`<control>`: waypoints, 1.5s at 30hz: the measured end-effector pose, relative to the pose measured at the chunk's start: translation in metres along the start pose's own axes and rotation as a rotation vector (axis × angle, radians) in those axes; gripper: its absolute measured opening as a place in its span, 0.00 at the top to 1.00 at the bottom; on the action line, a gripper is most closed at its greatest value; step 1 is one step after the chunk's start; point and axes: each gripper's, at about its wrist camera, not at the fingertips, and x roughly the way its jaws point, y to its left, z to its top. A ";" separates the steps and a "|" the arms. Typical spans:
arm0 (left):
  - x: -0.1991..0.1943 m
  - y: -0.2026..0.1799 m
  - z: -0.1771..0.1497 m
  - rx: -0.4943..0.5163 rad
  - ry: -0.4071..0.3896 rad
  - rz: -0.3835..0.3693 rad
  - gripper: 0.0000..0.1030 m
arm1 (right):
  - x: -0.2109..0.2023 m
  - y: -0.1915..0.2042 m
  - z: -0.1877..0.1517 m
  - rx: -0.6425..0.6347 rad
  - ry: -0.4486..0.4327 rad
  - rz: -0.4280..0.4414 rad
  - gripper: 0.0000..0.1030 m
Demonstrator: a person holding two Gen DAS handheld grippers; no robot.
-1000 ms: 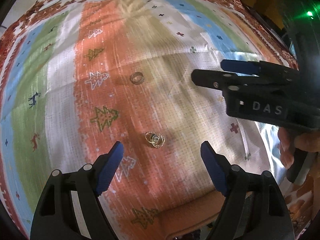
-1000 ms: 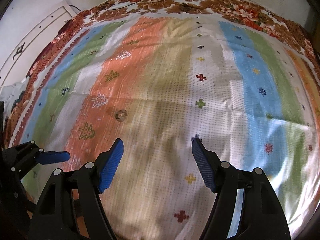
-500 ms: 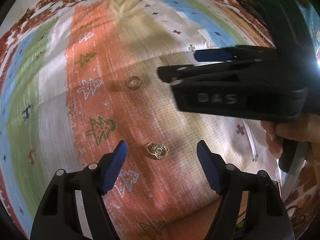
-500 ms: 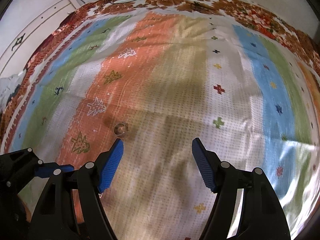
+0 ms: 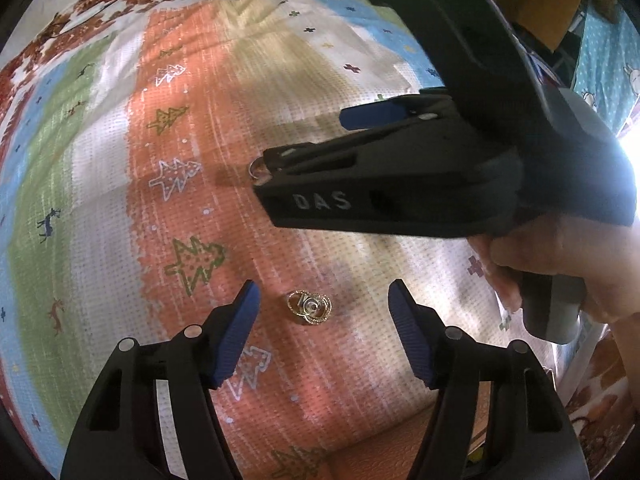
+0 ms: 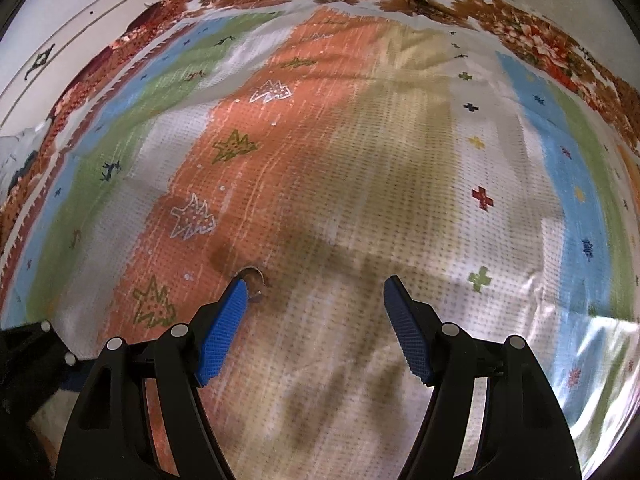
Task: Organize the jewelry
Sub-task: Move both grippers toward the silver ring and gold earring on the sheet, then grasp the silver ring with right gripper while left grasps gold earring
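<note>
While my left gripper (image 5: 322,312) points steeply down at the striped cloth (image 5: 120,208), its jaws have just been closing in, yet they are still spread, and the small gold floral piece (image 5: 309,307) lies on the orange band between the blue pads (image 5: 236,340) without touching either one. Left of it on the cloth sits a green tree motif (image 5: 196,260), and a white one (image 5: 174,178) lies farther up the same band.

Further right in my left camera, my right gripper (image 5: 304,140) reaches across from the right edge, my hand (image 5: 560,264) wrapped around its grip. Just under its nearer tip peeks a plain ring (image 5: 257,170), mostly hidden by the black finger.

From my right camera, that ring (image 6: 254,284) lies on the edge of the orange band, right at the tip of the left blue pad (image 6: 222,332) and partly covered by it; I cannot tell whether the pad touches it. My right jaws stand wide apart with only cloth (image 6: 400,184) between them, nothing pinched.
</note>
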 end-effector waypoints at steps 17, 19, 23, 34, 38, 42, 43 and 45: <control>0.006 0.002 0.003 0.012 -0.005 0.051 0.41 | 0.014 0.017 0.011 -0.041 0.029 -0.013 0.32; 0.009 0.003 0.005 0.020 -0.004 0.060 0.43 | 0.015 0.018 0.011 -0.043 0.029 -0.020 0.32; 0.006 0.004 0.003 0.021 -0.011 0.048 0.43 | 0.015 0.020 0.012 -0.045 0.031 -0.020 0.32; -0.010 0.009 -0.001 0.020 -0.042 0.014 0.43 | 0.019 0.030 0.010 -0.078 0.048 -0.035 0.32; -0.011 0.011 -0.004 0.030 -0.038 0.010 0.43 | 0.020 0.034 0.008 -0.107 0.051 -0.057 0.32; -0.013 0.007 -0.010 0.033 -0.035 0.007 0.43 | 0.020 0.031 0.009 -0.097 0.053 -0.069 0.45; -0.012 0.009 -0.010 0.031 -0.034 0.008 0.43 | 0.020 0.030 0.009 -0.097 0.055 -0.070 0.47; -0.010 0.010 -0.012 0.029 -0.025 0.010 0.43 | 0.019 0.027 0.009 -0.091 0.058 -0.076 0.55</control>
